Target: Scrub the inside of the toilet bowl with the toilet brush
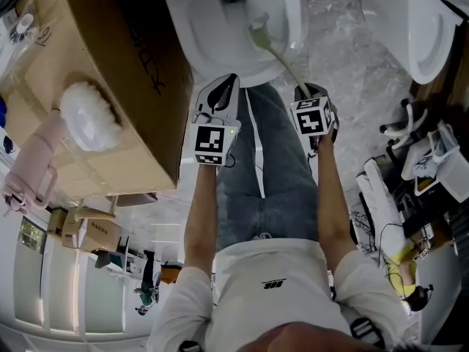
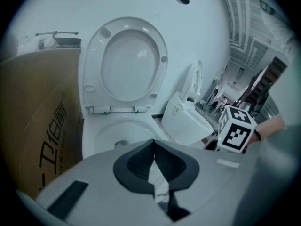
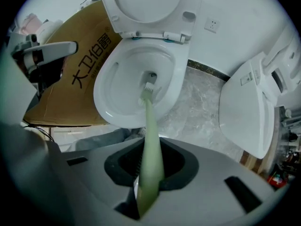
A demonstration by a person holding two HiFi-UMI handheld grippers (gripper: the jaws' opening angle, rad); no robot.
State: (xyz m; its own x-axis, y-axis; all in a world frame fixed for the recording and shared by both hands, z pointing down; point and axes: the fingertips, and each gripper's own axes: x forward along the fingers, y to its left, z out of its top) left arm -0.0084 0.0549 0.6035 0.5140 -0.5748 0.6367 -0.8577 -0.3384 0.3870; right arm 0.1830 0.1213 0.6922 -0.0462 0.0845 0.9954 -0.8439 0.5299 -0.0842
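Scrub step: right gripper (image 3: 150, 171) clenched on pale green plastic toilet brush (image 3: 149, 121), bristle head (image 3: 148, 89) by drain (image 3: 152, 76) of white ceramic toilet bowl (image 3: 113, 79). Left gripper (image 2: 154, 166) closed, empty. Next: sweep bowl walls.

The toilet brush (image 3: 149, 126) is pale green, the toilet bowl (image 3: 117, 84) white, the cardboard box (image 3: 80, 102) brown with black print, the floor (image 3: 197, 102) grey-veined marble.

Head view looks steeply down; both gripper views face the toilet bowl (image 3: 117, 81).
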